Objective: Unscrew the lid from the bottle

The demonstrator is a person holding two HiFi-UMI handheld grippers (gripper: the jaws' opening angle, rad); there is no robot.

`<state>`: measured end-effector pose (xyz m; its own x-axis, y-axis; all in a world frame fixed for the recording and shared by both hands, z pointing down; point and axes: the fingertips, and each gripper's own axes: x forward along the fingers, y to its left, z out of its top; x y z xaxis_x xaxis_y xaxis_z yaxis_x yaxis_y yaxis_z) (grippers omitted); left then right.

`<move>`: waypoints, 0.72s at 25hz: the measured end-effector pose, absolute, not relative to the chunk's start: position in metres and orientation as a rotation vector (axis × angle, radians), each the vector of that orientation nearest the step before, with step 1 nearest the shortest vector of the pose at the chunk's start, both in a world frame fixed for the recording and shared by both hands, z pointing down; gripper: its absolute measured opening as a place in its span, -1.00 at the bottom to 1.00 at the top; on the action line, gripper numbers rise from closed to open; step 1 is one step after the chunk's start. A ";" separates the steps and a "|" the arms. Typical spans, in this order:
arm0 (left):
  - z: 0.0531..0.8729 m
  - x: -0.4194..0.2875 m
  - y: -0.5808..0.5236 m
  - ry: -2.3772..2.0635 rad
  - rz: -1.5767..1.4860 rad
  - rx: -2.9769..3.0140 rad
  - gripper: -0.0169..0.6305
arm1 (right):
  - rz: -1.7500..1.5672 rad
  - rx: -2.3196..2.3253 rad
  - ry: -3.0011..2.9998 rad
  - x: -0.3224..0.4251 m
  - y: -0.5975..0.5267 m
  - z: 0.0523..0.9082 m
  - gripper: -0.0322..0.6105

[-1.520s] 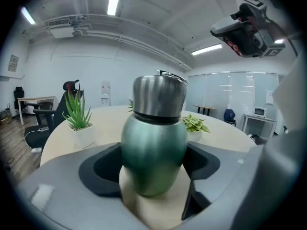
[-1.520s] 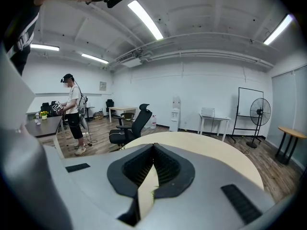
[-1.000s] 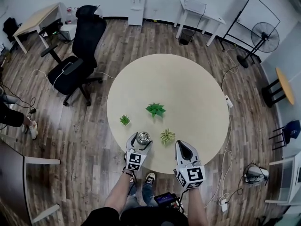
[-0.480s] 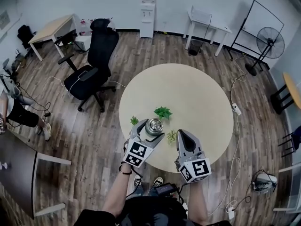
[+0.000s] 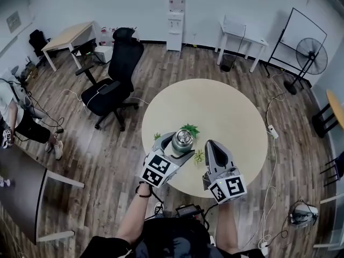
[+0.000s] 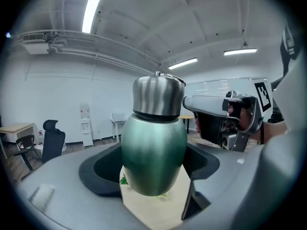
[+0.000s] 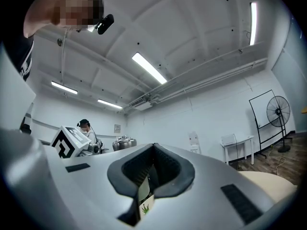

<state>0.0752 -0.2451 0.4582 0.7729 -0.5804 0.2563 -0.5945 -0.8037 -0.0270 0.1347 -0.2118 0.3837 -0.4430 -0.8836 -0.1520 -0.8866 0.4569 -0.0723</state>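
Observation:
A green bottle (image 5: 181, 143) with a steel lid (image 5: 184, 137) hangs upright above the round table's near edge, held by its body in my left gripper (image 5: 178, 145). In the left gripper view the bottle (image 6: 153, 150) fills the middle between the dark pads, its lid (image 6: 158, 96) on top. My right gripper (image 5: 211, 145) hovers just right of the bottle, shut and empty. In the right gripper view its jaws (image 7: 152, 163) are pressed together, and the lid (image 7: 123, 142) shows to the left beside the left gripper's marker cube (image 7: 71, 140).
Three small potted plants (image 5: 189, 128) (image 5: 157, 136) (image 5: 199, 156) stand on the round beige table (image 5: 226, 112) around the bottle. A black office chair (image 5: 115, 79) is off to the far left. A person (image 5: 16, 117) stands at the room's left edge.
My left gripper has raised the bottle off the table and carried it right, toward the right gripper. The right gripper has risen slightly and stays shut.

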 end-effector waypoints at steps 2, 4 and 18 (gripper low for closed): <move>0.459 0.076 -0.242 -0.958 0.407 2.908 0.20 | 0.042 -1.543 2.552 0.131 -0.209 0.381 -0.89; 0.459 0.079 -0.239 -0.953 0.419 2.908 0.20 | 0.066 -1.517 2.572 0.130 -0.204 0.377 -0.89; 0.466 0.093 -0.215 -0.892 0.466 2.932 0.20 | 0.095 -1.178 2.827 0.083 -0.183 0.369 0.00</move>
<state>0.0926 -0.2152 0.4663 0.7894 -0.5375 0.2965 -0.5501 -0.8338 -0.0471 0.0827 -0.1829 0.3691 -0.7019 -0.7059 -0.0957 -0.7107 0.7030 0.0275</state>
